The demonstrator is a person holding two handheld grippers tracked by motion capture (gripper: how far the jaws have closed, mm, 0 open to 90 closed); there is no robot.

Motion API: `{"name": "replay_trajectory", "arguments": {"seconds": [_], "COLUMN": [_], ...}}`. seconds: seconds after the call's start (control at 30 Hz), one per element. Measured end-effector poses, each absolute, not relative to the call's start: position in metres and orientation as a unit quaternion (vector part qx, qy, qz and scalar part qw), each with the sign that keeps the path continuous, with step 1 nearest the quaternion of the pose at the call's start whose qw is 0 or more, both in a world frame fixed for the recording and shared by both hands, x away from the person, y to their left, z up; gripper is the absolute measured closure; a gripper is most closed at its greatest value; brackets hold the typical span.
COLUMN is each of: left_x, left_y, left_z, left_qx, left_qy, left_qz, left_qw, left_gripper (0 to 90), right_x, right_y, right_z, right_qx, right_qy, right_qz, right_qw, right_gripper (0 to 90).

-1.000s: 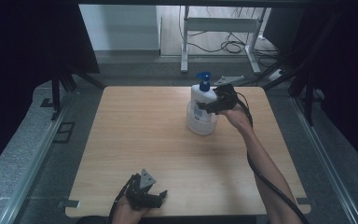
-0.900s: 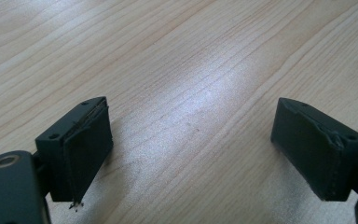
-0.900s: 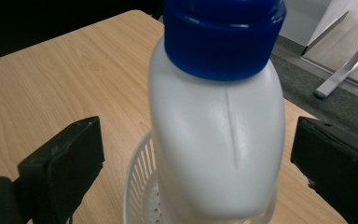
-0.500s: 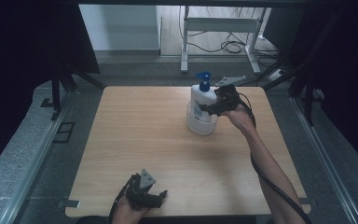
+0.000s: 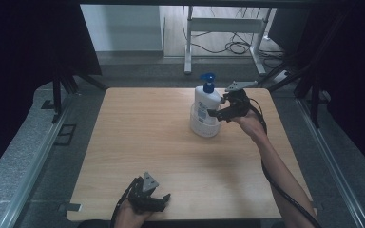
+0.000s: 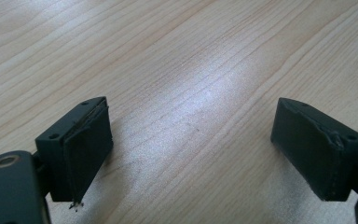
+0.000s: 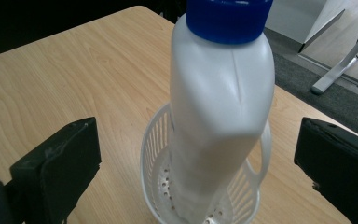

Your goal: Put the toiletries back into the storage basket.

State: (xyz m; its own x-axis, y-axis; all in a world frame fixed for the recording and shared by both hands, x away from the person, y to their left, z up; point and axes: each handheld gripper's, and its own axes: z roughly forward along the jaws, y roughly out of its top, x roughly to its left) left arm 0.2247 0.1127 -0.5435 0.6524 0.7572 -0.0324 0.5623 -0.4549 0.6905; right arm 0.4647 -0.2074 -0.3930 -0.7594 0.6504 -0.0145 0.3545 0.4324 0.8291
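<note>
Pale wooden tabletop [image 5: 171,156] fills the scene, ringed by dark curtains, with a grey floor and a white metal frame behind it. Standing upright near the far right part of that table is a white plastic pump bottle with a blue cap and nozzle [image 5: 206,102], its base set inside a small white perforated plastic basket [image 5: 204,127]. From the right gripper view the bottle [image 7: 221,107] shows a smooth, slightly translucent body with a moulded seam down its narrow side, broad at the shoulder and tapering into the slotted basket [image 7: 168,186].

The right gripper [image 5: 218,114] sits just beside the bottle on its right; its jaws have just been opening and now stand at their widest, one on each side of the bottle and clear of it, so nothing is gripped. Compared with a second ago the bottle and basket have not shifted. That suggests the bottle has been let go in the basket and the placing step is likely done.

The left gripper [image 5: 149,202] rests at the near edge of the table, well apart from the bottle, its jaws spread wide over bare wood with nothing between them.
</note>
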Motion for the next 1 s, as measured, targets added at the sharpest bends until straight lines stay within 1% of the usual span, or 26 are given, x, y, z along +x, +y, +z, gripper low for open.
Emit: {"name": "replay_trajectory", "arguments": {"seconds": [0.53,1.0], "left_x": [0.224,0.224], "left_y": [0.113,0.112], "left_z": [-0.543,-0.543], "left_qx": [0.84,0.841], "left_qy": [0.394,0.394], "left_qz": [0.141,0.142], "left_qw": [0.345,0.344], "left_gripper": [11.8,11.8], "right_x": [0.441,0.409], "right_y": [-0.23,-0.246], "right_z": [-0.403,-0.413], "right_qx": [0.312,0.304], "right_qy": [0.834,0.846], "right_qz": [0.421,0.402], "right_qw": [0.171,0.174], "right_gripper": [0.2,0.2]}}
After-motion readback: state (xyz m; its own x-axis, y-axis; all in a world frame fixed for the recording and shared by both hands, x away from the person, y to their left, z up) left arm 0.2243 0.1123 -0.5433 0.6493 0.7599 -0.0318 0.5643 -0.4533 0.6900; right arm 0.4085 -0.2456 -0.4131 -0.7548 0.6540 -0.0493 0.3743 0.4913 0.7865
